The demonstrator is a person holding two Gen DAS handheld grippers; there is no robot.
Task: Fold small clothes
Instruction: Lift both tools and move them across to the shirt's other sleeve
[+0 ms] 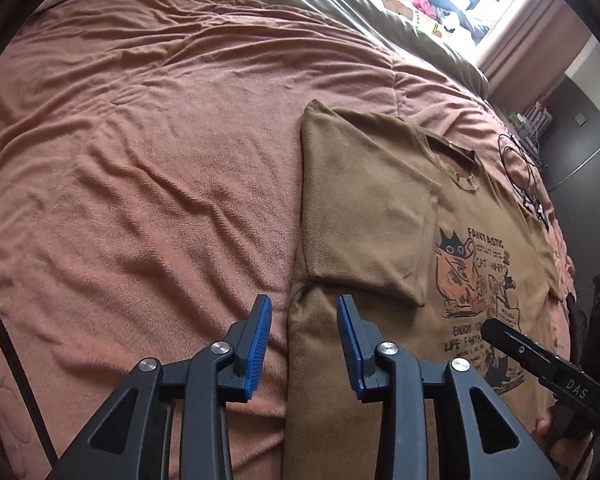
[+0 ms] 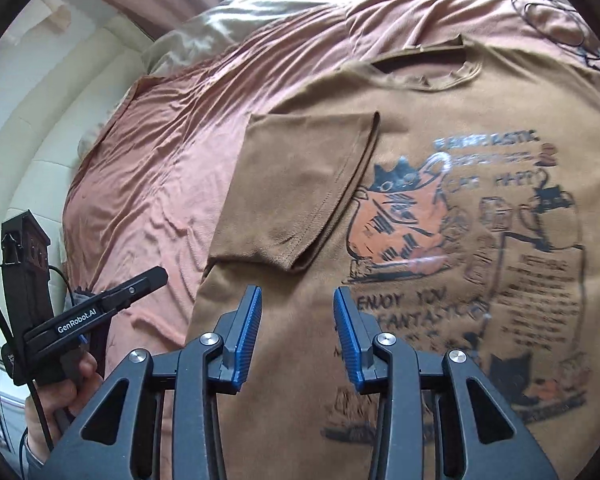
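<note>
A brown T-shirt [image 1: 496,216] with a cat print lies face up on the bed. Its left side is folded inward, so the sleeve [image 1: 364,216] rests on the chest. My left gripper [image 1: 303,308] hovers open above that folded edge, with nothing between its blue pads. In the right wrist view, my right gripper [image 2: 296,296] stands open over the lower front of the T-shirt [image 2: 460,100], just below the folded sleeve [image 2: 300,184] and left of the print. The left gripper [image 2: 152,278] shows at the left, held by a hand [image 2: 72,384]. The right gripper [image 1: 496,330] enters from the lower right.
An orange-pink blanket [image 1: 160,160] covers the bed, and a wide stretch of it lies left of the shirt. An olive quilt [image 1: 340,20] is bunched at the head end. A coiled black cable [image 1: 520,168] lies beside the shirt's collar. A dark wooden post [image 2: 24,264] stands at the bedside.
</note>
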